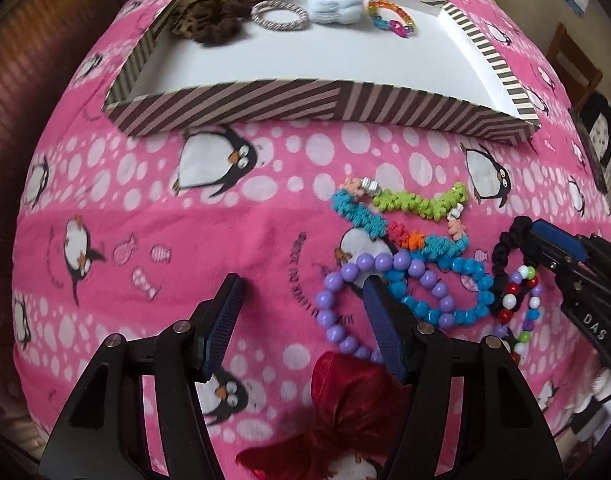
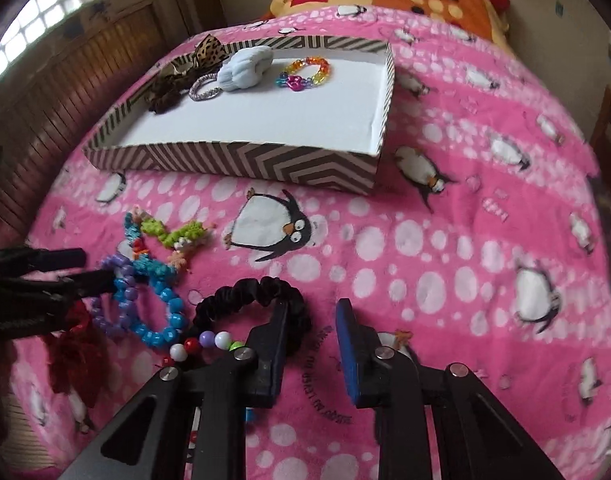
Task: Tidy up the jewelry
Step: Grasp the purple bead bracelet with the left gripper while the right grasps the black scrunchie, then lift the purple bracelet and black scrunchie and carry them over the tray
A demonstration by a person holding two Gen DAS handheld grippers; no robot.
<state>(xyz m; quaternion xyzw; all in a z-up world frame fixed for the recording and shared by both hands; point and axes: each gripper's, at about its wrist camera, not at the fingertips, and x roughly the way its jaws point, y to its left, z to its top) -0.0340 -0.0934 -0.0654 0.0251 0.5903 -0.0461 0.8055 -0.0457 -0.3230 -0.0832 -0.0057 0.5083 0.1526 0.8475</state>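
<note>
- Striped cardboard tray already holds four pieces: leopard-print bow, striped hair tie, pale blue scrunchie, rainbow bead bracelet.
- My left gripper hangs wide open over the purple bead bracelet.
- My right gripper, jaws apart, straddles the black scrunchie; the whole pile's still on the pink blanket.

The near half of the striped box floor lies bare; a leopard bow, hair ties and a rainbow bracelet crowd its far wall. On the bed, the blanket right of the black scrunchie is open; beaded bracelets cluster tightly to its left.
</note>
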